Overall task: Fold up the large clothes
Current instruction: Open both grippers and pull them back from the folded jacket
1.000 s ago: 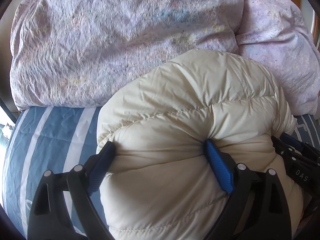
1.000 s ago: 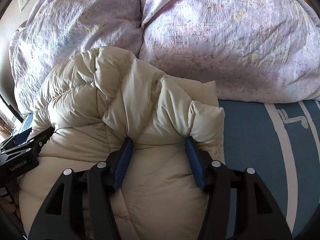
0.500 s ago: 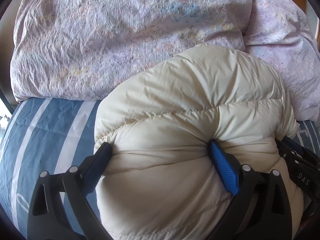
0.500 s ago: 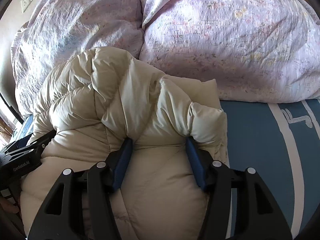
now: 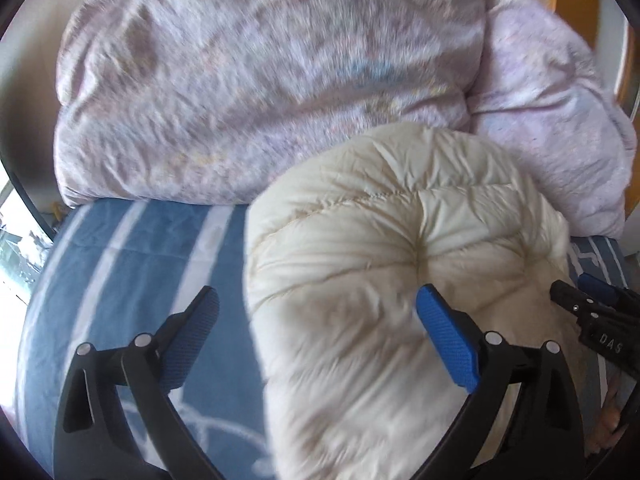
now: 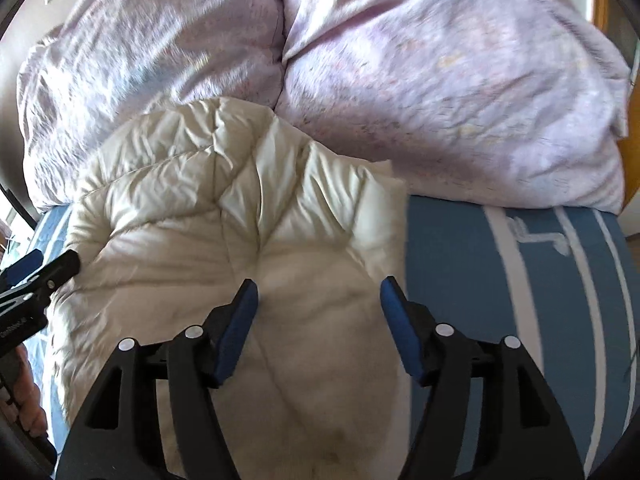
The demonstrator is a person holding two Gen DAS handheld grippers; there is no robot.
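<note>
A cream quilted down jacket (image 5: 384, 264) lies bunched in a puffy mound on a bed with a blue and white striped sheet (image 5: 132, 264), its far end butting against a heap of lilac bedding (image 5: 260, 80). The left tongs (image 5: 316, 336) are spread wide: the right-hand pad sits against the jacket's top, the left-hand pad hangs over bare sheet, so nothing is pinched. The right tongs (image 6: 318, 320) are opening, with the jacket's near end lying between the pads but no longer squeezed. Each pair of tongs shows at the edge of the other's view, on opposite flanks of the jacket. The jacket looks light, soft and springy, with slick fabric likely to slide and puff back up. A firm pinch on a stitched seam or outer edge should hold better than a bite into the padding.
</note>
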